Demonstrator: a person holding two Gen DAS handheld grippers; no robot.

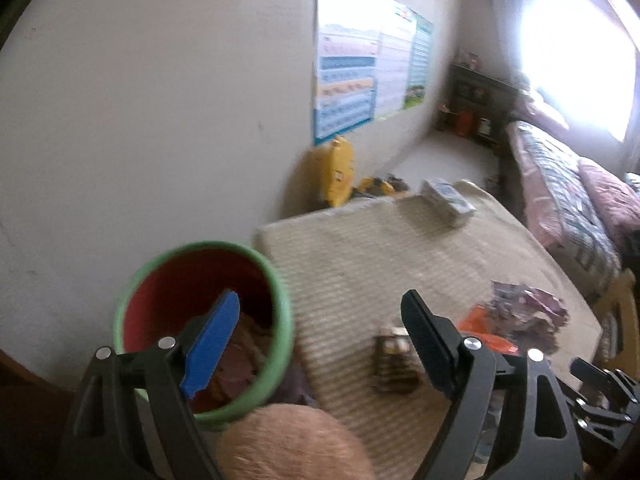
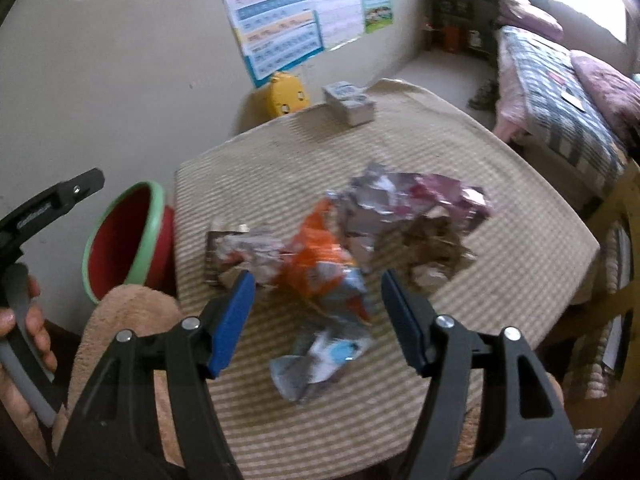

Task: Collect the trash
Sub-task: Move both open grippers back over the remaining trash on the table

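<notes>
A person's left hand (image 2: 24, 320), fingers wrapped round a grey handle, holds the left gripper (image 1: 320, 336) angled down over the near-left corner of a beige ribbed mat (image 1: 360, 256); its jaws stand wide apart with nothing between them. Its blue-padded finger hangs in front of the mouth of a red bin with a green rim (image 1: 200, 320), which stands just off the mat's left edge, tilted in the right wrist view, with crumpled scraps showing inside it. A small dark wrapper (image 1: 394, 354) lies on the mat just beside the left gripper's black finger.

To the right, the right gripper (image 2: 318, 312) points steeply down at the pile of wrappers in the mat's middle, jaws partly spread and empty, an orange-and-blue packet (image 2: 324, 268) lying below and between its fingers. A silver-pink foil wrapper (image 2: 400, 200) and a brown scrap (image 2: 428, 244) sit behind it.

Print on the wrappers, on a small box (image 2: 350, 106) at the far edge and on the wall charts (image 2: 276, 12) is too blurred to read. The mat's far half lies bare; a bed (image 2: 560, 100) runs along the right.
</notes>
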